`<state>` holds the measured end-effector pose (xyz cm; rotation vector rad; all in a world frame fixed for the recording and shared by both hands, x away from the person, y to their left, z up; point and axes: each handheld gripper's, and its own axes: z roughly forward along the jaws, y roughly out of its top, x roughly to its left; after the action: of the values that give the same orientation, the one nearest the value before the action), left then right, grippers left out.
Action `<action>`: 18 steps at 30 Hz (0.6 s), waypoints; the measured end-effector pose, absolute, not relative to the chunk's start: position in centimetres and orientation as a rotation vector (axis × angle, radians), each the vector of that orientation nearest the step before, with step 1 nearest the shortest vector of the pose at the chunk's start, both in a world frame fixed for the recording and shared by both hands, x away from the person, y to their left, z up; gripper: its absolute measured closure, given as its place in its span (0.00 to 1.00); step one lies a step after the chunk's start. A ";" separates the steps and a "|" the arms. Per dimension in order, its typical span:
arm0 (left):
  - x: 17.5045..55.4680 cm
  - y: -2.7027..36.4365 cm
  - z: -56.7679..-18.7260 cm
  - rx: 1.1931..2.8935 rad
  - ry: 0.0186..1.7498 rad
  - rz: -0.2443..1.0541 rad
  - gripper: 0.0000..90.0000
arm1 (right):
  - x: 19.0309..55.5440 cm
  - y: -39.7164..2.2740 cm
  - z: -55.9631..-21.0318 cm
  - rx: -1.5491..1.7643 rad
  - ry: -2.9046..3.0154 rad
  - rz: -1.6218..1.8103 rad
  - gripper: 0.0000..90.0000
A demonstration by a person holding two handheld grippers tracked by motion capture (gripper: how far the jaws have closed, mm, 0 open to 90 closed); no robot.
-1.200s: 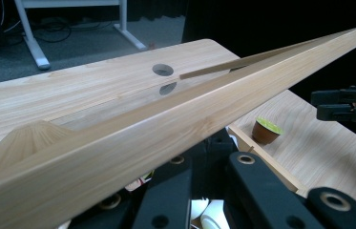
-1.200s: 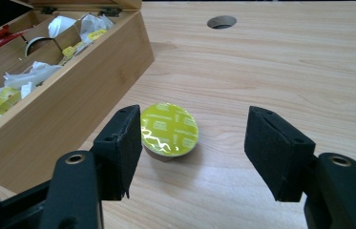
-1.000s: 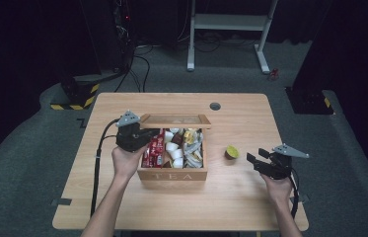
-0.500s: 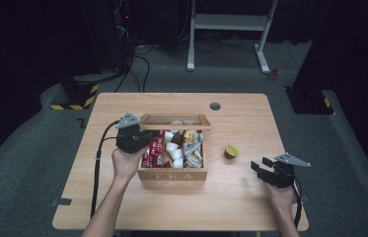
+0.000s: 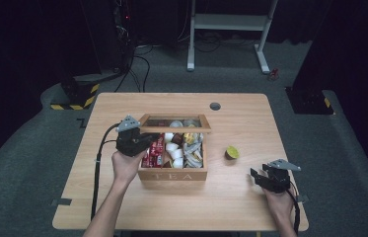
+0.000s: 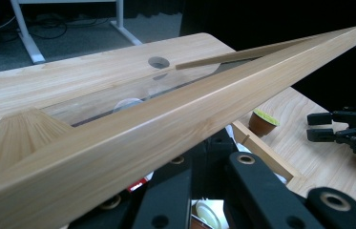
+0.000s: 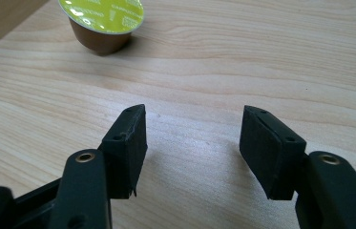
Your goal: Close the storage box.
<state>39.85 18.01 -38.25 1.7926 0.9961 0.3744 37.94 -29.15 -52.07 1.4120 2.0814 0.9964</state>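
Two grippers are at work: the left gripper (image 5: 139,140) is clenched on the wooden lid (image 6: 175,124) of the tea box (image 5: 172,174), which is held propped open, while the right gripper (image 7: 192,150) is released, jaws spread above bare counter (image 7: 261,62). The coffee pod (image 7: 101,24) stands upright ahead of it and to its left, well apart. For a clean pick, the lid is best kept steady and the jaws centred around the pod's body. Most of the box's contents are hidden behind the lid in the left gripper view, and they are too small to sort from above.
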 end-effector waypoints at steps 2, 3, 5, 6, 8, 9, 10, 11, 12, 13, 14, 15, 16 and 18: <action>39.8 18.0 -38.3 1.795 0.995 0.376 1.00 | 38.0 -29.1 -52.1 1.408 2.083 0.976 0.46; 39.8 18.0 -38.3 1.796 0.994 0.376 1.00 | 38.0 -29.0 -52.1 1.408 2.085 0.962 0.46; 39.7 18.0 -38.4 1.797 0.994 0.373 1.00 | 38.0 -28.9 -52.2 1.413 2.095 0.924 0.44; 39.7 18.0 -38.4 1.796 0.997 0.370 1.00 | 38.1 -28.8 -52.2 1.407 2.098 0.905 0.44; 39.6 18.0 -38.5 1.798 0.995 0.370 1.00 | 38.0 -28.7 -52.2 1.408 2.095 0.899 0.43; 39.6 18.0 -38.5 1.799 0.994 0.370 1.00 | 38.0 -28.7 -52.2 1.413 2.092 0.897 0.42; 39.6 18.1 -38.6 1.799 0.993 0.371 1.00 | 38.1 -28.8 -52.2 1.414 2.090 0.892 0.41; 39.5 18.1 -38.6 1.799 0.993 0.370 1.00 | 38.1 -28.8 -52.2 1.418 2.087 0.889 0.40; 39.5 18.1 -38.7 1.795 0.994 0.367 1.00 | 38.1 -28.8 -52.2 1.422 2.084 0.888 0.39; 39.4 18.1 -38.7 1.794 0.997 0.364 1.00 | 38.1 -28.8 -52.2 1.422 2.082 0.885 0.38; 39.4 18.1 -38.7 1.796 0.996 0.365 1.00 | 38.1 -28.8 -52.2 1.430 2.078 0.884 0.37; 39.4 18.1 -38.8 1.794 0.996 0.363 1.00 | 38.1 -28.8 -52.2 1.435 2.076 0.883 0.37; 39.4 18.1 -38.8 1.794 0.996 0.362 1.00 | 38.1 -28.8 -52.2 1.437 2.075 0.882 0.36; 39.3 18.1 -38.9 1.793 0.995 0.361 1.00 | 38.1 -28.8 -52.2 1.442 2.074 0.882 0.36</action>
<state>39.29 18.12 -38.90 1.7933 0.9949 0.3608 38.12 -28.78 -52.24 1.4416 2.0738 0.8821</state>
